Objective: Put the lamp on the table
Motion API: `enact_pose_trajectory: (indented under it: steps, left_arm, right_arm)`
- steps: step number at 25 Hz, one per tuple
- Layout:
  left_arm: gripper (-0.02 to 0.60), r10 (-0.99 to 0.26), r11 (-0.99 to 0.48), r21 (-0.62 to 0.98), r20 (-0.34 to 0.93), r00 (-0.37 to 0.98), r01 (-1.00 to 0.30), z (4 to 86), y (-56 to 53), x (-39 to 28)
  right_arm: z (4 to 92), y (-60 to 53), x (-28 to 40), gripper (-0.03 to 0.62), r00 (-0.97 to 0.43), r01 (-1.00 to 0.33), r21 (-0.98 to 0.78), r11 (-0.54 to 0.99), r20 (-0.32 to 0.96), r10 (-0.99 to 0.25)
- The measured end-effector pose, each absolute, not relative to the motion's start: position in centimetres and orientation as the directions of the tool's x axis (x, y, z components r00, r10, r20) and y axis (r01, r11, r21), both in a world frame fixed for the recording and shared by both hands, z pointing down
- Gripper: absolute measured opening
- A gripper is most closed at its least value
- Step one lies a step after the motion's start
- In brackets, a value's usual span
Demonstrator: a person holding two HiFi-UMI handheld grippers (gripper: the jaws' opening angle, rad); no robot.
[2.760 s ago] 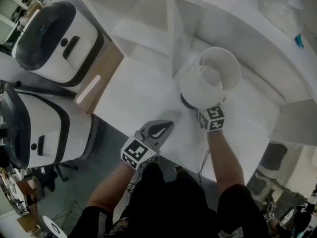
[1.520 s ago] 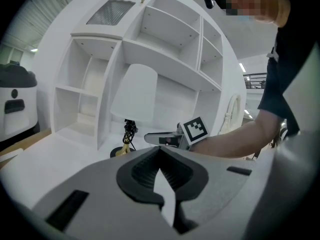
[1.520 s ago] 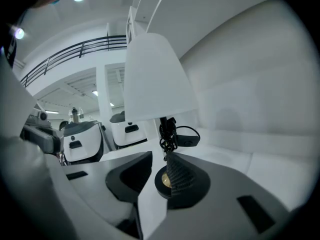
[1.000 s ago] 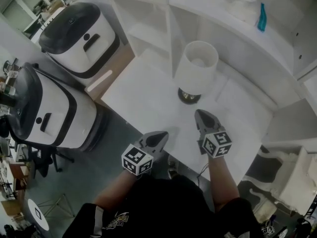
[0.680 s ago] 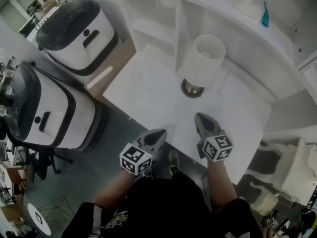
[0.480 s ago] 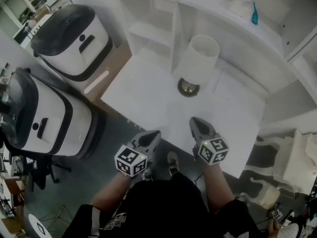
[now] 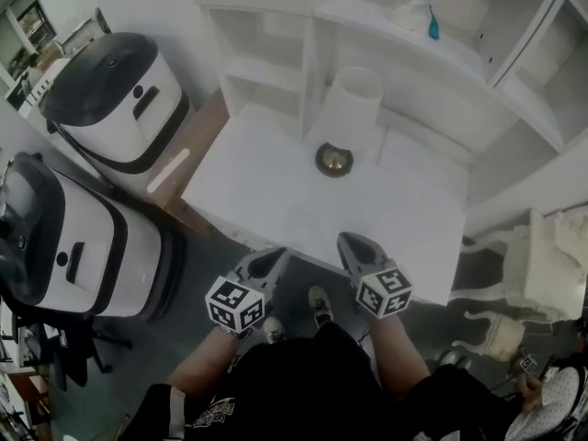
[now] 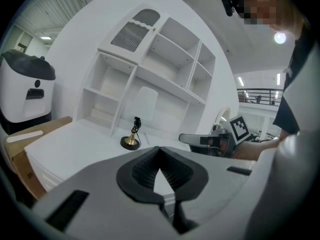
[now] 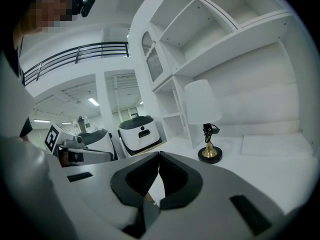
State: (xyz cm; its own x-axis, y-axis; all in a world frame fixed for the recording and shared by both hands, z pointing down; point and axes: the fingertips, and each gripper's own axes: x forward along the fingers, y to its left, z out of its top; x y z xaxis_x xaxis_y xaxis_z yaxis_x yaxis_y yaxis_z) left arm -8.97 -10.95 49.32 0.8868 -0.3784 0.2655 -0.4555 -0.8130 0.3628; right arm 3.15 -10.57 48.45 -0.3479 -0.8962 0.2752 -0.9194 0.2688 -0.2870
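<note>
Machines (image 7: pixel 110 99): two rounded white housings, black tops.
Left gripper (image 7: pixel 276 255): ribbed black pads together, empty; at table's near edge.
Table (image 7: pixel 266 200): flat, matte white.
Lamp (image 7: pixel 352 104): upright on table's far side; tapered white shade, brassy cone, round dark base, cord apparently wound round stem.
Right gripper (image 7: pixel 346 242): jaws closed, empty.
Shelving (image 7: pixel 441 53): white, open compartments.

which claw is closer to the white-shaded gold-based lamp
The right claw: its tip is over the white table's front edge, nearer the lamp; the left claw sits farther back and left.
</note>
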Motion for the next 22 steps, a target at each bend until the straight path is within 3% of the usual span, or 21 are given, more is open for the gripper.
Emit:
enact_pose_trajectory:
  steps: [22]
  left_arm:
    - [0.006,-0.268,-0.857,0.372,0.269,0.925,-0.357,49.8,-4.6,-14.8]
  right_arm:
    - [48.3,-2.2,-6.1,0.026,-0.272,-0.941,-0.277,0.194,0.279,-0.921]
